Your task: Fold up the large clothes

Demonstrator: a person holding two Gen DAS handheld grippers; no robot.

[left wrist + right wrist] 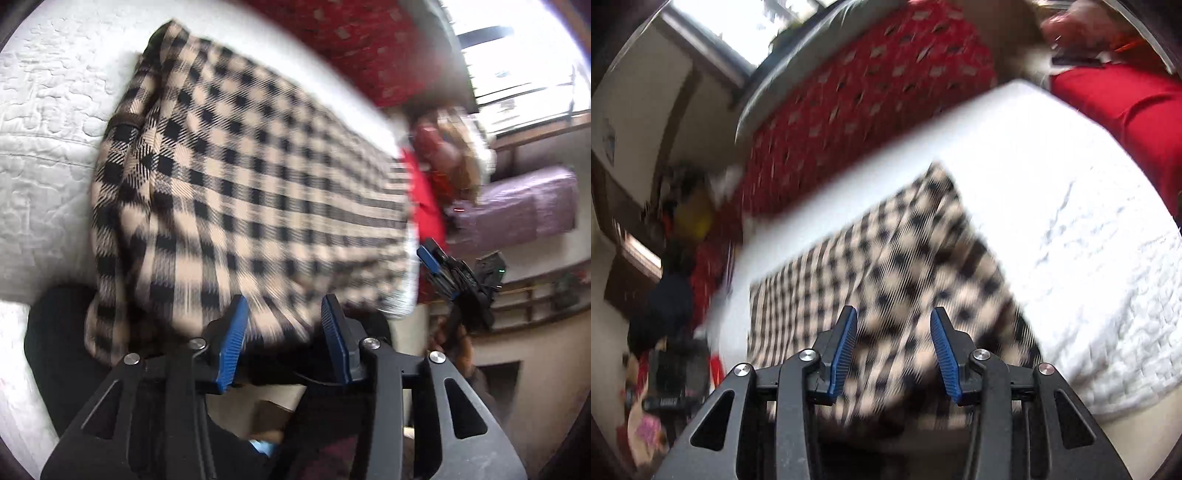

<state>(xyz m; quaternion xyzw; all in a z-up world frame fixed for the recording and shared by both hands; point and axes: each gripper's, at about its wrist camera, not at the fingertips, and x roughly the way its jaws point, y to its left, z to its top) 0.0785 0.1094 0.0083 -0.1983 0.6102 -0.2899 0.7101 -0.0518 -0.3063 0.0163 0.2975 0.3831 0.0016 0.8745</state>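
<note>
Checked garment (251, 192), beige and black, lies spread on the white quilted bed cover (44, 155) and takes up most of the left wrist view; it appears doubled over, with a layered edge and a brown band along its left side, though motion blur hides the finer detail. In the right wrist view the same cloth (886, 280) runs from the middle of the bed toward the camera, its near edge passing beneath the fingers. White bed cover (1089, 240) extends bare to the right of the garment. Red patterned bedding (871, 85) lies beyond the white cover, along its far edge. Purple bundle (517, 206) sits off the bed at the right of the left wrist view. Left hand-held gripper (284, 339) stands with its blue-padded fingers well apart at the near edge of the cloth, nothing clamped between them. Right hand-held gripper (894, 350) likewise has its fingers spread wide above the near part of the garment, holding nothing; whether the pads touch the fabric cannot be determined. The right unit also shows in the left wrist view (439, 269), just past the garment's right edge.
</note>
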